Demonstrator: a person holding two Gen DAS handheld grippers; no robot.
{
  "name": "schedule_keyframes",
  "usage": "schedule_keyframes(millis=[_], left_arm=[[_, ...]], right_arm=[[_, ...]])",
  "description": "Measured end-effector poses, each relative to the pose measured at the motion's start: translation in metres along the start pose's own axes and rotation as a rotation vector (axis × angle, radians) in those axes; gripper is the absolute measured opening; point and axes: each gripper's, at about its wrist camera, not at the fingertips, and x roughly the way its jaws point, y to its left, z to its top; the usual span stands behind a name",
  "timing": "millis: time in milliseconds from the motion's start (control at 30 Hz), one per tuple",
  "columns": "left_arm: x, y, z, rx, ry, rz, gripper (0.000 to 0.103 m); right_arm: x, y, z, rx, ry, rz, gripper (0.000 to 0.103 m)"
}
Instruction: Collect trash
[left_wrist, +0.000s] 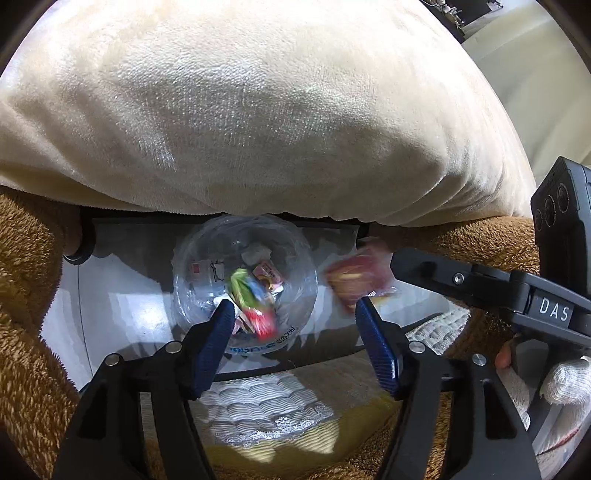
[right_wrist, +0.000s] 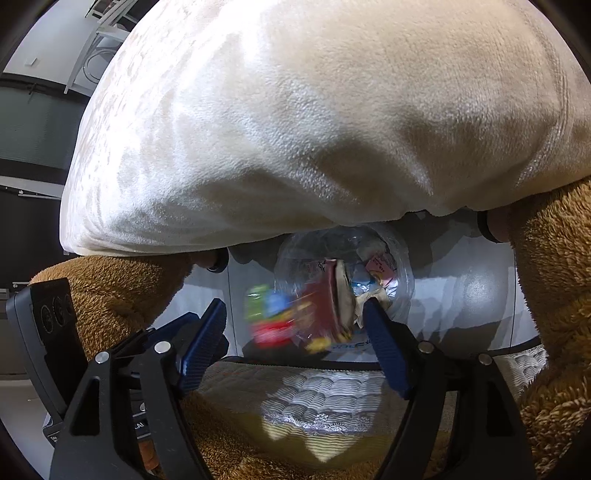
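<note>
Blue-padded left claw and right claw both gape, released, their blurred wrappers dropping. Keep both centred over the clear plastic bowl so nothing lands on the desk.

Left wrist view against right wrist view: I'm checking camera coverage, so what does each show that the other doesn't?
Only the left wrist view shows a white-gloved hand and the "DAS" label on the right gripper's body.

Only the right wrist view shows a dark window and white frame at upper left.

Both show the clear plastic bin holding wrappers, the cream cushion, a blurred red wrapper, a blurred green-and-red wrapper, and brown plush fabric.
</note>
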Motion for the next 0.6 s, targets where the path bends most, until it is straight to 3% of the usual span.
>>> schedule_keyframes(millis=[600], left_arm=[[-0.018,-0.002,-0.001,0.023,-0.060,0.008,0.066]], right_arm=[[-0.022,0.006,-0.005,-0.059,-0.055,0.003,0.075]])
